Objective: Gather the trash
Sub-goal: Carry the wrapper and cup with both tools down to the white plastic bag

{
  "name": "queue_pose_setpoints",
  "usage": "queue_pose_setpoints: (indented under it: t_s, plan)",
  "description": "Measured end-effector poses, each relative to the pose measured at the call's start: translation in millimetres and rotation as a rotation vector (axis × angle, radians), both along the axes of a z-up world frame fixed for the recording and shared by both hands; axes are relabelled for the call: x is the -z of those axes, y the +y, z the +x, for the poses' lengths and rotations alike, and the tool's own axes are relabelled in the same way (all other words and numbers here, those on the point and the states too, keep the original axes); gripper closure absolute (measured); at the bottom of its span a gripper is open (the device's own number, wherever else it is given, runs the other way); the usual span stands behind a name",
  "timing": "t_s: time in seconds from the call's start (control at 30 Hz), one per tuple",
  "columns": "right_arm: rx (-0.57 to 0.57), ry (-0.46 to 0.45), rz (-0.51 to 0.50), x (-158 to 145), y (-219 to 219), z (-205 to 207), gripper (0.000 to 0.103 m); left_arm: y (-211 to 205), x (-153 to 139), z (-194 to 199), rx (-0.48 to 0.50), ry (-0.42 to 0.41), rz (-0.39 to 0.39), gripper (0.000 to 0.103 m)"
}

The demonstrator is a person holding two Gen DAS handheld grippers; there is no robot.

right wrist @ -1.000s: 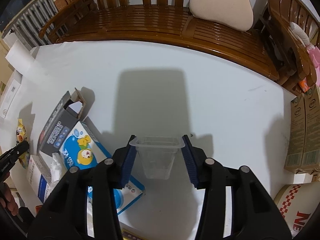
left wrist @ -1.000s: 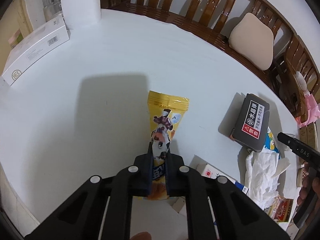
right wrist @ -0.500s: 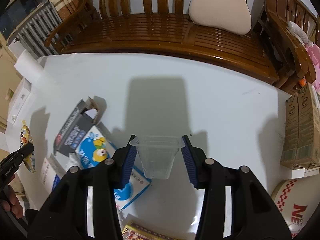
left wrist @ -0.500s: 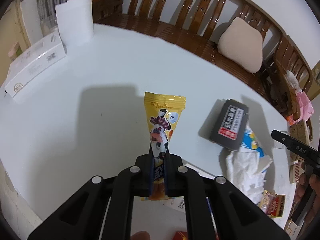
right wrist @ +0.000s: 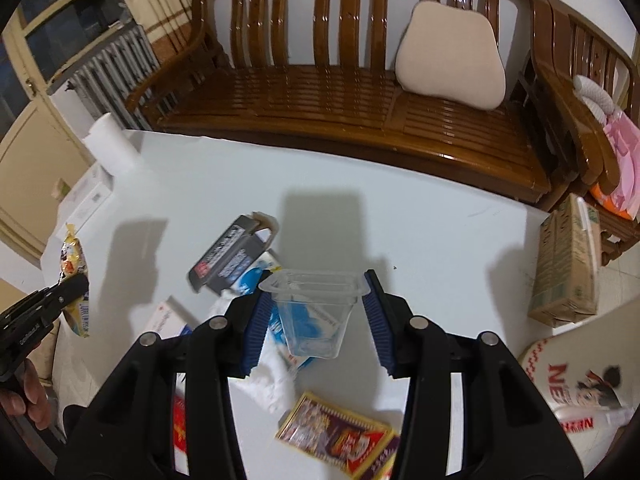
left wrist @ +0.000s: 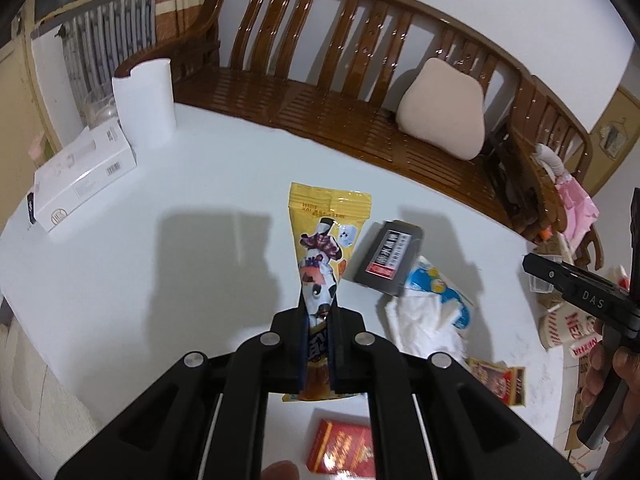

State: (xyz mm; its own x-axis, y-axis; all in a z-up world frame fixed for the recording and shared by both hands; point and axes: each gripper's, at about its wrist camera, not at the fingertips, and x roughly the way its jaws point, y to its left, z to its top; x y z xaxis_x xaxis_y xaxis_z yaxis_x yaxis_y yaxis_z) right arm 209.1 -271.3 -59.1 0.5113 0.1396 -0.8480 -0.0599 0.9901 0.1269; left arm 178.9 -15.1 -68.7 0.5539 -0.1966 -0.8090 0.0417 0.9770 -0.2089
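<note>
- While the left hand-held gripper [left wrist: 319,322] is pinched tight on a yellow snack wrapper [left wrist: 325,252] above the white surface [left wrist: 208,208], its camera alone shows a red packet [left wrist: 340,446] below.
- Only the right view shows the right hand-held gripper [right wrist: 316,310] clamped on a clear plastic cup [right wrist: 314,312], over a crumpled tissue [right wrist: 270,380].

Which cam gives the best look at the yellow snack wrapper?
Left wrist: the yellow snack wrapper fills mid-frame, print readable, pinched in the left gripper. Right wrist shows it only small at the left edge, partly hidden by that gripper.
</note>
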Motion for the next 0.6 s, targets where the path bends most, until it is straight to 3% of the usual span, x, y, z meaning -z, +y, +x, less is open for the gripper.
queue_pose_setpoints:
  t_s: [0.37, 0.6]
  plan:
    - [-0.085, -0.062, 0.02, -40, 18, -85, 0.06, -20, -34, -71, 0.107, -0.056, 0.006, 0.096]
    - [-0.129, -0.084, 0.029, -45, 34, -165, 0.06, -31, -32, -140, 0.204, -0.065, 0.033, 0.096]
